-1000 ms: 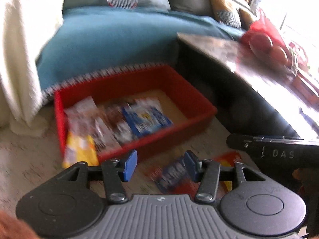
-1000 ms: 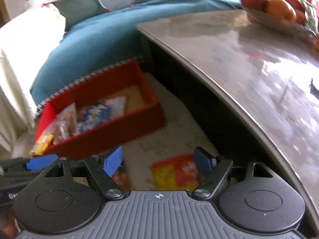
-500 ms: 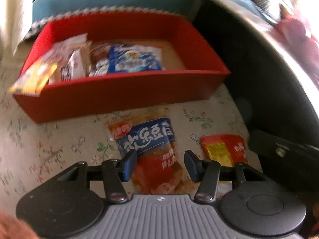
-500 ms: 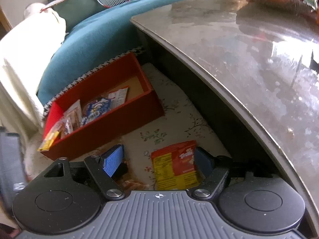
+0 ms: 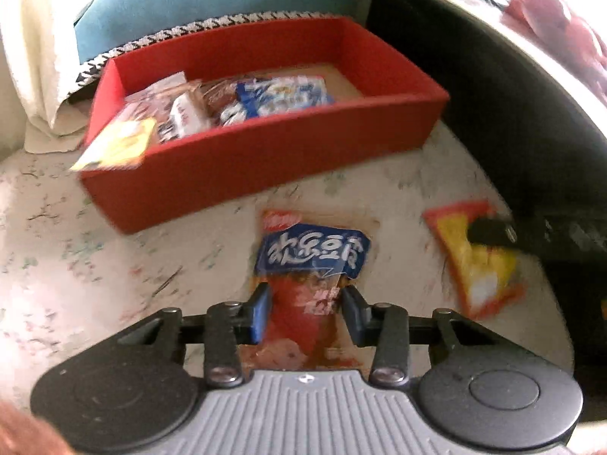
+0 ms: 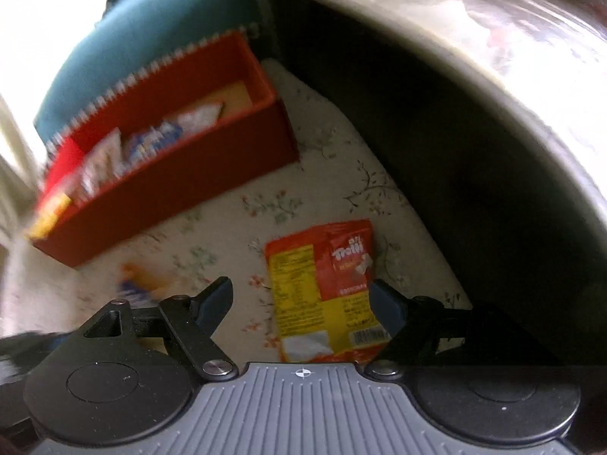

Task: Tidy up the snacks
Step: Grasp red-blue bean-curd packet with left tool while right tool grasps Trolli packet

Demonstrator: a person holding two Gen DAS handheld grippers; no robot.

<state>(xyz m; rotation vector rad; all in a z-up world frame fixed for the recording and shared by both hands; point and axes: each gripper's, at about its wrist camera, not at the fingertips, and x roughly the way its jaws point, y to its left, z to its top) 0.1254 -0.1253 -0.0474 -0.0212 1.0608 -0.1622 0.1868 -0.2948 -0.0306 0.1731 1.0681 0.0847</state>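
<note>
Your left gripper (image 5: 305,313) is closing around the blue-and-red packet (image 5: 309,265) on the floral cloth (image 5: 114,265), which lies between the jaws; blur hides whether the pads press yet. Squeeze it mid-body, then lift toward the red box (image 5: 265,159). Your right gripper (image 6: 301,305), spread and opening, straddles the orange-yellow packet (image 6: 322,284); centre it before closing. A second ago both hung higher, the left one wider.
</note>
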